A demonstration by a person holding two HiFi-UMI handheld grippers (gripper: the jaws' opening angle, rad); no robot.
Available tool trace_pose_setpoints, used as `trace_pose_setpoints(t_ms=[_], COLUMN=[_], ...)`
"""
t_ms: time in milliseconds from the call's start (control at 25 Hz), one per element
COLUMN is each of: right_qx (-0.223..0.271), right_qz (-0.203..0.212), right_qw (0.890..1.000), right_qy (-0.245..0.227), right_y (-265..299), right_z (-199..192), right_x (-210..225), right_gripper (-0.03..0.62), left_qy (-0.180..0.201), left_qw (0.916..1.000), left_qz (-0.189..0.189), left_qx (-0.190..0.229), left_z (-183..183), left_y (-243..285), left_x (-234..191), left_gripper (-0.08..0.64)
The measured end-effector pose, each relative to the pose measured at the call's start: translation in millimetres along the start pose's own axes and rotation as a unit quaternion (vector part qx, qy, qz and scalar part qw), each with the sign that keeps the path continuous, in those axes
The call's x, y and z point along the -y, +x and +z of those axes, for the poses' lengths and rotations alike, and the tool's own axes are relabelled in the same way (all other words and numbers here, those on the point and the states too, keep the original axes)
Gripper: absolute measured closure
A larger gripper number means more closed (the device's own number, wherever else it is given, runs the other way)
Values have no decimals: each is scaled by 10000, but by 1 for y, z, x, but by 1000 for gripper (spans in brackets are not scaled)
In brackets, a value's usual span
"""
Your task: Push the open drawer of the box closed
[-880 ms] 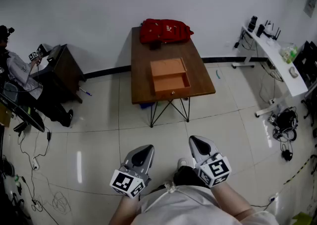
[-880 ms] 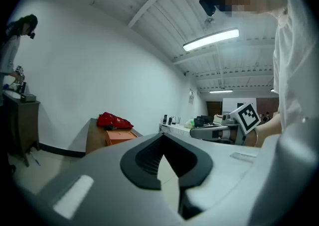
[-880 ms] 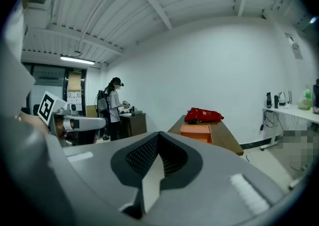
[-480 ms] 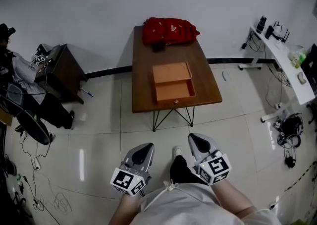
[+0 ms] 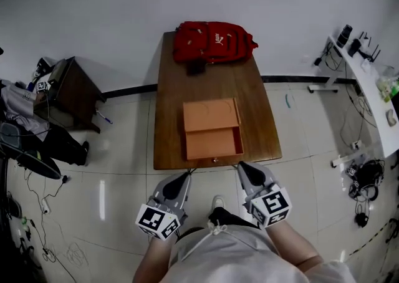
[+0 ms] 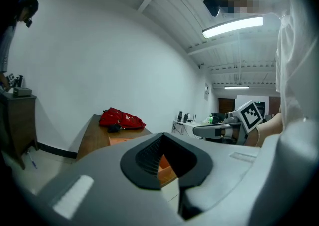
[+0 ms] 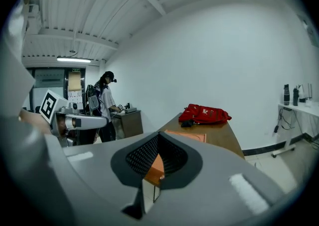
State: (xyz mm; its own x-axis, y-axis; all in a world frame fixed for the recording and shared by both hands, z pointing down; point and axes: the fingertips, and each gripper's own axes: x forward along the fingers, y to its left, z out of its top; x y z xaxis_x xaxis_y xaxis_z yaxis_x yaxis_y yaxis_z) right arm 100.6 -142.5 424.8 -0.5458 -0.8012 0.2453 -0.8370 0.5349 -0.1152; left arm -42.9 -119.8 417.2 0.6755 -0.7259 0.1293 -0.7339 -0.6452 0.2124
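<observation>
The orange box [image 5: 211,115] lies mid-table on the brown wooden table [image 5: 257,119]. Its open drawer [image 5: 212,143] is pulled out toward the table's near edge and looks empty. Both grippers hover just short of that edge, below the drawer. My left gripper [image 5: 184,177] is shut and holds nothing. So is my right gripper [image 5: 243,167], which is nearest the drawer's right front corner. In the left gripper view a bit of the orange drawer [image 6: 163,164] shows through the gap behind the shut tips of the left gripper [image 6: 162,135]. The right gripper [image 7: 158,134] frames the drawer [image 7: 155,168] likewise.
A red backpack [image 5: 214,42] with a small dark object [image 5: 195,68] beside it lies at the table's far end by the wall. A dark side cabinet [image 5: 72,90] stands at the left. A white desk [image 5: 369,85] with devices is at the right. Cables [image 5: 360,179] lie on the tiled floor.
The view has come closer to the table: box and table are now larger and nearer. Both grippers, still shut, now sit right at the table's front edge.
</observation>
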Motion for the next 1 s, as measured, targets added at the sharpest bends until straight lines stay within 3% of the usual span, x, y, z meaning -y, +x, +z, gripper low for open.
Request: trace_pose_setpoints(t_ms=[280, 600, 1000], right_qx=[-110, -609, -1637], right_qz=[31, 91, 370], right_qw=[9999, 9978, 9842], right_qy=[95, 226, 560], right_y=[35, 55, 79], right_z=[9, -20, -103], right_x=[44, 48, 31], right_gripper=[589, 589, 589], left_qy=[-116, -358, -1012], left_qw=[9998, 9984, 9861], left_qz=[71, 118, 93], left_qx=[-147, -428, -1317], left_z=[2, -20, -105], left_y=[48, 66, 75], left_x=[-24, -37, -53], left_gripper=[564, 563, 565])
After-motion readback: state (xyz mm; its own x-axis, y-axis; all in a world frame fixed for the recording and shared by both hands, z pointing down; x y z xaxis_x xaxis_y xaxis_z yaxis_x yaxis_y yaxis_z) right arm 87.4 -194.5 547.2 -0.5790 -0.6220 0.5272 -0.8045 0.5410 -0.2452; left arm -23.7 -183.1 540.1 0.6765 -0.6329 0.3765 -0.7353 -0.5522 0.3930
